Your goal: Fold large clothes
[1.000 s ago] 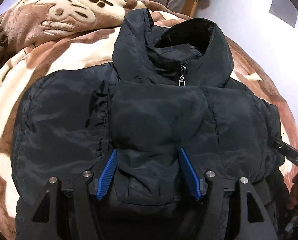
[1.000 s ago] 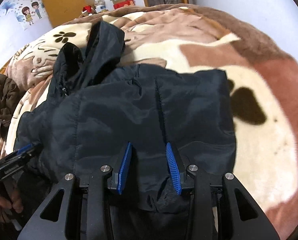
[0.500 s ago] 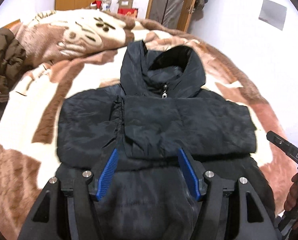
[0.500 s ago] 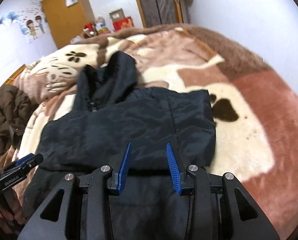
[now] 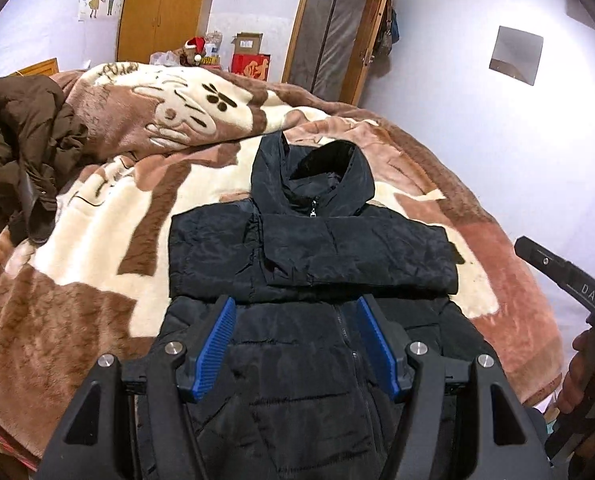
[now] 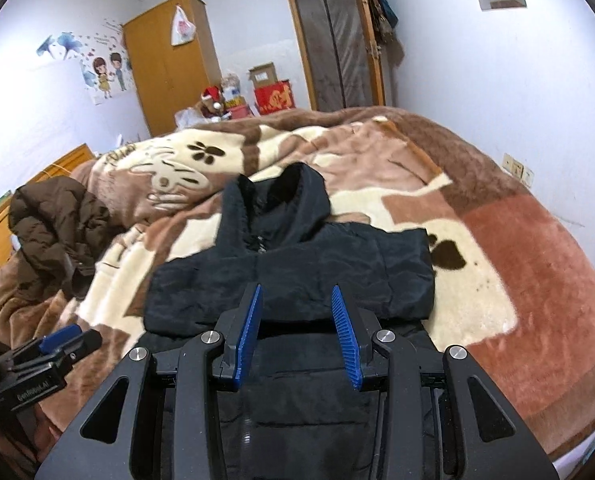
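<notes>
A black hooded puffer jacket (image 5: 313, 248) lies front up on the bed, its hood (image 5: 317, 176) toward the far side. Both sleeves are folded across the chest, and the hem runs toward me under the grippers. My left gripper (image 5: 295, 302) hovers above the jacket's lower half, open, with nothing between its blue pads. My right gripper (image 6: 296, 288) also hangs open above the jacket (image 6: 297, 272), beside the left one and clear of the cloth. A hand (image 5: 585, 364) on the right gripper's handle shows at the right edge of the left wrist view.
A brown-and-cream plush blanket (image 5: 97, 240) covers the bed. A crumpled brown puffer jacket (image 5: 17, 140) lies at its left side. Past the bed stand a wooden wardrobe (image 6: 169, 68), red boxes (image 6: 273, 96) and a door (image 6: 333, 40). A white wall (image 6: 517, 100) runs close along the right.
Both grippers have drawn back and up from the jacket, which now looks smaller and farther off. The folded sleeve no longer sits between the left fingers.
</notes>
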`<state>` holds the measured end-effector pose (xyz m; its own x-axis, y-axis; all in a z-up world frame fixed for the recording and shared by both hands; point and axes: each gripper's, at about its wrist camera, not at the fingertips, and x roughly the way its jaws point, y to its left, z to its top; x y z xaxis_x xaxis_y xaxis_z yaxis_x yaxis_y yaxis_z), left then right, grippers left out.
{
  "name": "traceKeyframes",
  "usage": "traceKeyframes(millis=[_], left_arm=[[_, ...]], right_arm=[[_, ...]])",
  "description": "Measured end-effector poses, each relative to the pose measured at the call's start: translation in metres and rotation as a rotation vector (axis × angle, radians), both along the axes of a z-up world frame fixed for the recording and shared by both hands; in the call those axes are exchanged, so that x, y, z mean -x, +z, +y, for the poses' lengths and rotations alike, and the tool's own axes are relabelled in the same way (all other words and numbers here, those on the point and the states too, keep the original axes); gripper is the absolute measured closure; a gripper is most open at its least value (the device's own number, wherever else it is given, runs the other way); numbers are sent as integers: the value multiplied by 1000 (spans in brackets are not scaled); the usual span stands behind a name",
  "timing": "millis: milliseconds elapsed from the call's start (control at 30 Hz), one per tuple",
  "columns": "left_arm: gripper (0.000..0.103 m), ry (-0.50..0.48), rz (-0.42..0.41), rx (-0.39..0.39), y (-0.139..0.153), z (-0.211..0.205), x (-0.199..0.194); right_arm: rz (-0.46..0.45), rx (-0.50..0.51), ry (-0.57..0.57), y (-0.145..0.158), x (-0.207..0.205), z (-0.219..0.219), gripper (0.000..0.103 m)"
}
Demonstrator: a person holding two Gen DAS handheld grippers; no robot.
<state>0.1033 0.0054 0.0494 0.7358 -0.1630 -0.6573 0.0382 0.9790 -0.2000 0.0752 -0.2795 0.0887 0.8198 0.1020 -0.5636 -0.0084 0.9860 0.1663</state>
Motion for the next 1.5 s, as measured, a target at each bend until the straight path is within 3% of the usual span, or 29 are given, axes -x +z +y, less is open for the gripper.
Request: traceKeyframes(millis=[300, 467, 633, 800, 1067, 1233, 1500], left_arm=[[38, 12, -3, 5, 10, 8, 12], [38, 10, -10, -17, 18, 6, -11], [38, 6, -16, -34, 25, 7, -45], [38, 2, -8, -27, 24, 14, -97], [38, -23, 32, -39, 5, 9, -212], [38, -20, 90, -27, -27, 7, -290], [38, 27, 201, -29, -98, 12, -390]], right_arm=[[-17, 35, 95, 14, 1, 25, 65], [-104, -19, 158, 33, -44, 31, 64], [-101, 51, 138, 35, -87, 34, 64], [-12, 9, 162, 26, -135, 13, 64], [151, -40, 147, -19, -246, -23, 64], [232, -54, 149, -58, -306, -36, 64], [264, -69, 129, -99, -387, -50, 64]])
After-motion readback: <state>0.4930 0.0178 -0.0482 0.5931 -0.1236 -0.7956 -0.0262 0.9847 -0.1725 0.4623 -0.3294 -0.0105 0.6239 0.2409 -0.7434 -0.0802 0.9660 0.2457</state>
